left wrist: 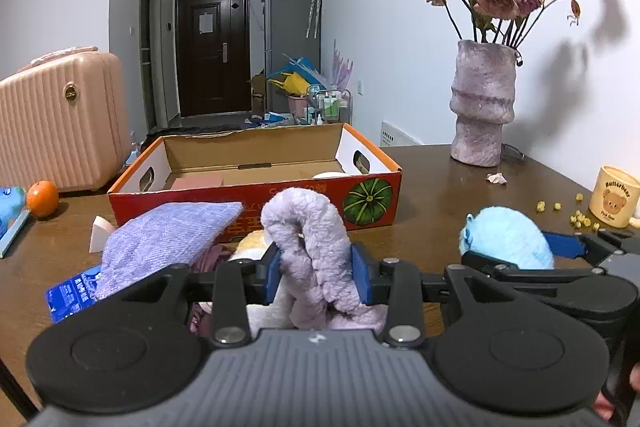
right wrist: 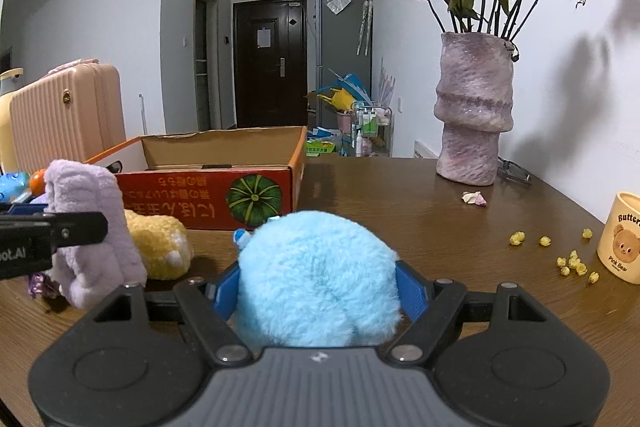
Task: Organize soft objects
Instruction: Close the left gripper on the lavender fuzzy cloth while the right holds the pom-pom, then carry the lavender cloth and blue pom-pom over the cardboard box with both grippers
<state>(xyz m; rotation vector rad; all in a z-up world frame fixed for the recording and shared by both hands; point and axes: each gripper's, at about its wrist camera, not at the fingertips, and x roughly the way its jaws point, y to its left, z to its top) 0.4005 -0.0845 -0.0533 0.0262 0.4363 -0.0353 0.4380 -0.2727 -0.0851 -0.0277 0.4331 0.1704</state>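
While the left gripper point(left wrist: 318, 277) has its jaws clamped on a lilac fleece cloth point(left wrist: 312, 247), the right gripper point(right wrist: 318, 291) has its jaws pressed against both sides of a pale blue fluffy ball point(right wrist: 318, 279). Both soft things sit over the near part of the brown counter point(right wrist: 400, 195), the lilac one to the left of the blue one. Its fabric bunches upward in a thick loop between the blue pads and hangs down behind them; the ball is round, shaggy, with a small tag at its upper left. Just beyond the lilac cloth stands an open red cardboard box point(left wrist: 256, 183) with a pumpkin print, its long side parallel to the near edge, and bare counter lies between it and the ball. A yellow plush point(right wrist: 160, 247) lies close against the box front, and a purple knitted cloth point(left wrist: 168, 239) leans there too. Toward the right edge are a cream bear mug point(right wrist: 622, 239) and scattered yellow bits point(right wrist: 572, 261); a mottled vase point(right wrist: 474, 115) of dried roses stands at the far right corner. An orange point(left wrist: 42, 198) lies near the left edge.
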